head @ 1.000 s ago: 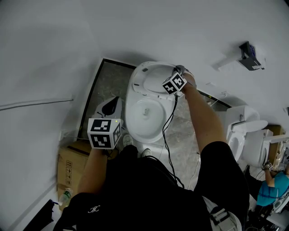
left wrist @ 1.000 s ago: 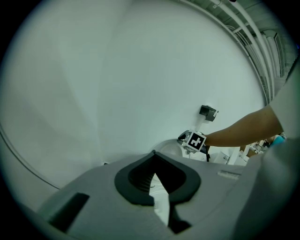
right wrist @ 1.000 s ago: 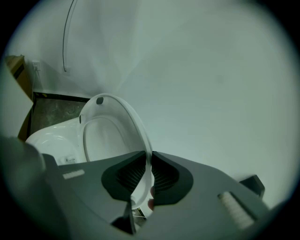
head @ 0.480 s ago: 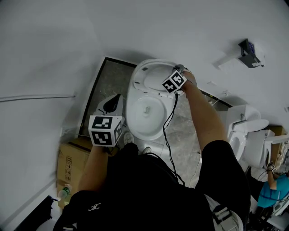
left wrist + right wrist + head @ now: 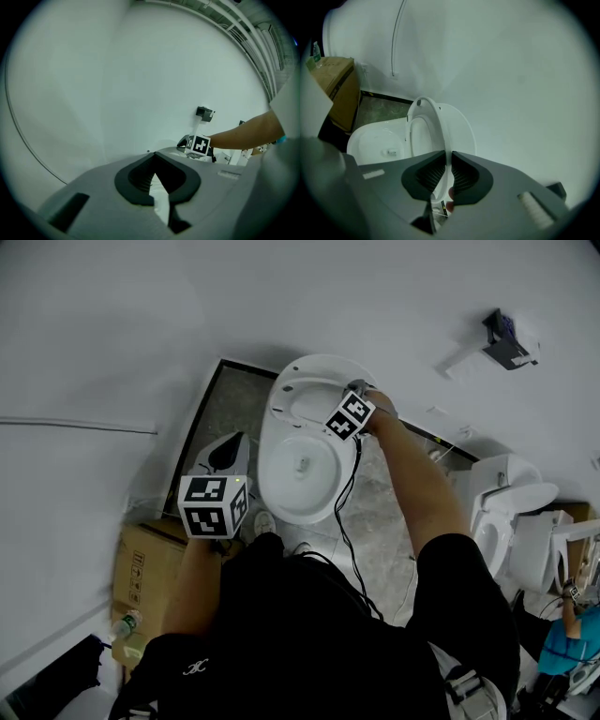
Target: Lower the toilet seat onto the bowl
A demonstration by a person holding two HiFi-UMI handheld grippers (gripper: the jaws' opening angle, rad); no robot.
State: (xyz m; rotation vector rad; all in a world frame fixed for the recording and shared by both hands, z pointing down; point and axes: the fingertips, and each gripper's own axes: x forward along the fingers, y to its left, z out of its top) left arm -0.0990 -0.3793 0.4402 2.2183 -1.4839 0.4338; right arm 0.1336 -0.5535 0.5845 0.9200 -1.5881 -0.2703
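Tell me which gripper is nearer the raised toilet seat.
Right. The right gripper is clamped on the toilet seat at its rim. The left gripper hangs beside the bowl, at its left in the head view, apart from the seat and holding nothing.

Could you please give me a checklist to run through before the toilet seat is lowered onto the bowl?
1. Right gripper shut on the toilet seat rim: ok.
2. Lid stands upright behind the seat: ok.
3. Nothing lying on the bowl rim where the seat will land: ok.
4. Left gripper, fingers together and empty, held beside the bowl and apart from it: ok.
5. Right gripper's cable hanging clear of the bowl's edge: cannot tell, since the two overlap in the head view.
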